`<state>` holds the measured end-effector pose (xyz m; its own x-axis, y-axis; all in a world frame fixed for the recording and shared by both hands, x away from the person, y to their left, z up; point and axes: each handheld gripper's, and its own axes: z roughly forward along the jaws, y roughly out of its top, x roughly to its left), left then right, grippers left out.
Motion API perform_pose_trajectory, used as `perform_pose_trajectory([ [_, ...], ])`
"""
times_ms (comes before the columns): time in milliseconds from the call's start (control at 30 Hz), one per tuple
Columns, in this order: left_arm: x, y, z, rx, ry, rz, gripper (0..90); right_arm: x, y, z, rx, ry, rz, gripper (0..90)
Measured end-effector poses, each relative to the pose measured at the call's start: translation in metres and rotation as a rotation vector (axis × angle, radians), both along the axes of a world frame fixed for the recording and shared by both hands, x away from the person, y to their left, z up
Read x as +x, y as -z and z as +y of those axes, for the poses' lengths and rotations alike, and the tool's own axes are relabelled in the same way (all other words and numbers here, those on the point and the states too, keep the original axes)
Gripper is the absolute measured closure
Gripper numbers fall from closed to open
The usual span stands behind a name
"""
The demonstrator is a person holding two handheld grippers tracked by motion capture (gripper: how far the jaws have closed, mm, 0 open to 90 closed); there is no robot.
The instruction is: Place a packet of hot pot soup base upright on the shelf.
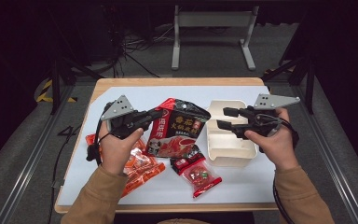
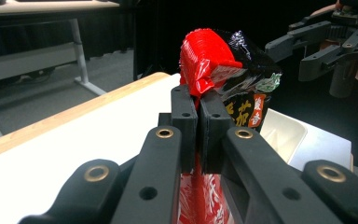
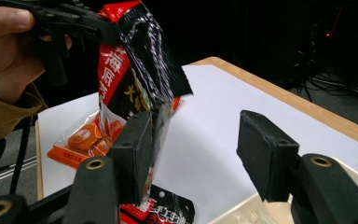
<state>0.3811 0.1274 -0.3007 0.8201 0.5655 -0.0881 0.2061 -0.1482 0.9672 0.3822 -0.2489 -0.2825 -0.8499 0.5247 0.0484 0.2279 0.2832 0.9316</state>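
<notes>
A large red and black snack bag (image 1: pixel 179 126) hangs above the white table sheet. My left gripper (image 1: pixel 161 113) is shut on the bag's left edge (image 2: pixel 205 70), with the red seal sticking up above the closed jaws. My right gripper (image 1: pixel 226 117) stands open above the cream box (image 1: pixel 230 149), to the right of the bag and not touching it. In the right gripper view the bag (image 3: pixel 140 74) hangs to the left, partly behind the left jaw, with the other hand and its gripper (image 3: pixel 74 21) at its top.
An orange snack pack (image 1: pixel 137 168) lies at the table's left front and a small red packet (image 1: pixel 196 171) at the middle front. White sheet (image 1: pixel 242 182) covers the wooden table. A metal desk frame (image 1: pixel 212 28) stands on the floor beyond.
</notes>
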Motion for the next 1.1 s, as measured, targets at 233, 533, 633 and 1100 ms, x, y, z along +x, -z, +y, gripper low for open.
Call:
perform_pose_trajectory([
  [233, 0.000, 0.001, -0.001, -0.003, -0.004, -0.001, 87.1, 0.006, 0.002, 0.016, -0.009, -0.037, 0.016, 42.4],
  [533, -0.002, 0.000, -0.002, -0.015, 0.001, -0.001, 87.2, 0.012, 0.009, 0.036, -0.004, -0.074, 0.038, 42.2],
  [633, -0.003, 0.000, -0.003, -0.019, 0.005, -0.002, 87.2, 0.013, 0.011, 0.039, -0.007, -0.080, 0.046, 42.5],
  [1100, -0.006, -0.001, -0.004, -0.035, 0.016, 0.000, 87.1, 0.020, 0.019, 0.056, -0.013, -0.115, 0.082, 53.8],
])
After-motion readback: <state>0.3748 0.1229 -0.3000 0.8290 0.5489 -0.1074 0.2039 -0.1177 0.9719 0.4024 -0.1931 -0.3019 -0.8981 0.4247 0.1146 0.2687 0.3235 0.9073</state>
